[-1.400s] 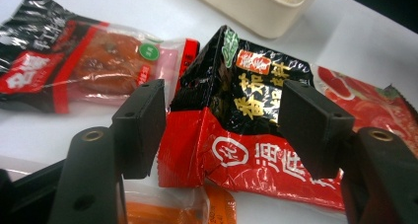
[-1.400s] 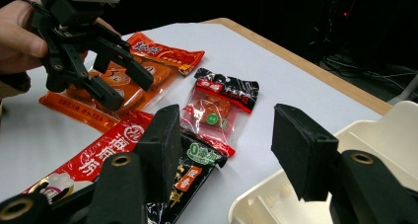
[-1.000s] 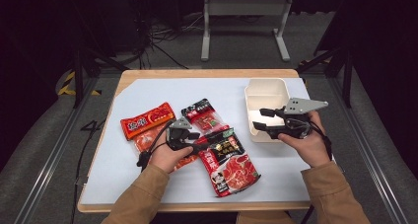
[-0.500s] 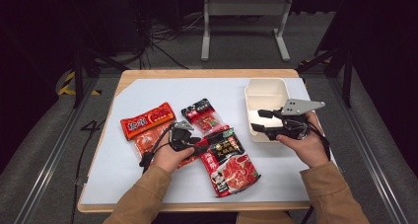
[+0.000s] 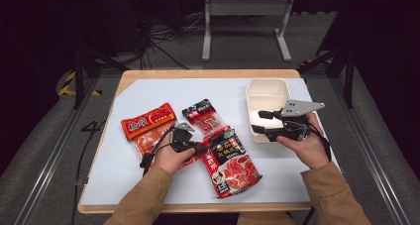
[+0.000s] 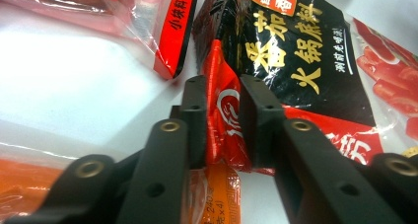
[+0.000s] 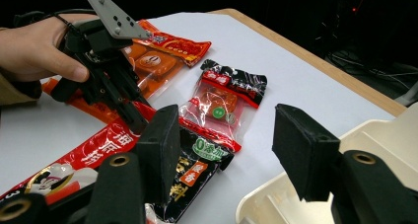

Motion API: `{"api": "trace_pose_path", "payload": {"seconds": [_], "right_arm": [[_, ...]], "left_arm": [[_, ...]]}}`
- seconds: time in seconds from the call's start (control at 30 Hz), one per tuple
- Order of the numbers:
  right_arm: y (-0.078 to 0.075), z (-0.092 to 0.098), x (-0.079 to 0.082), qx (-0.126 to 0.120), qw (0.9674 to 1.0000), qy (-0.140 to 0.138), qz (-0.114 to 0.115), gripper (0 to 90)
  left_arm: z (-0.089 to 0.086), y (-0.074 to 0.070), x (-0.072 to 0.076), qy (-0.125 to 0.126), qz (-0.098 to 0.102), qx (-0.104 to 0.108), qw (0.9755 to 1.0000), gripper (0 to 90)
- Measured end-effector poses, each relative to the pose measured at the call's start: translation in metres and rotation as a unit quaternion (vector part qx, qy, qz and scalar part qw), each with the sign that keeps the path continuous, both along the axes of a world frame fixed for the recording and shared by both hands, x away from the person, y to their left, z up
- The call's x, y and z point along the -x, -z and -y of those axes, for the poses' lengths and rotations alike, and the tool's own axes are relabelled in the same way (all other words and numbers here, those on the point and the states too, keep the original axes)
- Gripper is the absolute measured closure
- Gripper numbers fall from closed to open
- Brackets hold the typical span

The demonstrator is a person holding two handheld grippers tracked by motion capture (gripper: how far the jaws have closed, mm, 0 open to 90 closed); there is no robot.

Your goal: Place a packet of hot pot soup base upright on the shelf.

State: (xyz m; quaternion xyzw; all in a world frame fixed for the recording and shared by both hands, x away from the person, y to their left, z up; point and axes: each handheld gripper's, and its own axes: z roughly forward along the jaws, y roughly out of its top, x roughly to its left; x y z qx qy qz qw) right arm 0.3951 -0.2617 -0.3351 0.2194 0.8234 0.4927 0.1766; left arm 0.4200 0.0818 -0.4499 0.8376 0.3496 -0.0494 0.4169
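While our left gripper (image 5: 198,148) lies low on the white mat (image 5: 148,93), its jaws have just been closing, and in the left gripper view the two black pads (image 6: 194,110) now pinch a fold at the edge of the big red and black packet (image 6: 296,51). We see that packet (image 5: 230,160) near the front middle of the table, with red meat slices printed on its near end. Left of it lies an orange packet (image 5: 148,126), partly under our left hand (image 5: 171,158). Just beyond the big packet sits a small clear packet with a black and red top (image 5: 203,116), its near end touching the big one.

Our right gripper (image 5: 257,122) hangs at the near left corner of the cream tub (image 5: 270,93), which stands at the right side of the mat. Its jaws stand apart with nothing between them, and in the right gripper view its pads (image 7: 160,145) frame the small packet (image 7: 224,103) and the tub's rim (image 7: 266,199).
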Motion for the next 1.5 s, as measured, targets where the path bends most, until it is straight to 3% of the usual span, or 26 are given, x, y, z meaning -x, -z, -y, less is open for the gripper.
{"api": "trace_pose_path", "payload": {"seconds": [0.33, 0.47, 0.63, 0.87, 1.03, 1.23, 1.5], "right_arm": [[0.000, 0.000, 0.000, 0.003, 1.0000, 0.000, 0.001, 44.7], [0.000, 0.000, 0.000, 0.002, 1.0000, 0.001, 0.000, 44.9], [-0.001, 0.001, 0.001, 0.002, 1.0000, 0.003, 0.001, 45.1], [-0.003, 0.002, 0.002, -0.001, 1.0000, 0.005, 0.004, 45.5], [-0.007, 0.005, 0.004, -0.009, 0.9999, 0.008, 0.008, 46.6], [-0.012, 0.008, 0.007, -0.020, 0.9996, 0.010, 0.014, 47.8], [-0.019, 0.009, 0.012, -0.041, 0.9990, 0.002, 0.020, 48.6]], "left_arm": [[0.000, -0.006, 0.003, -0.006, 0.005, -0.007, 0.9999, 82.7], [-0.001, -0.011, 0.004, -0.009, 0.008, 0.002, 0.9999, 84.4], [-0.002, -0.019, 0.008, -0.013, 0.020, 0.018, 0.9996, 85.0], [0.001, -0.038, 0.017, -0.005, 0.055, 0.025, 0.9981, 85.3], [0.005, -0.053, 0.025, 0.002, 0.088, 0.030, 0.9957, 85.6], [0.006, -0.072, 0.037, 0.005, 0.127, 0.039, 0.9911, 85.9], [0.004, -0.096, 0.051, 0.014, 0.163, 0.057, 0.9849, 86.0]]}}
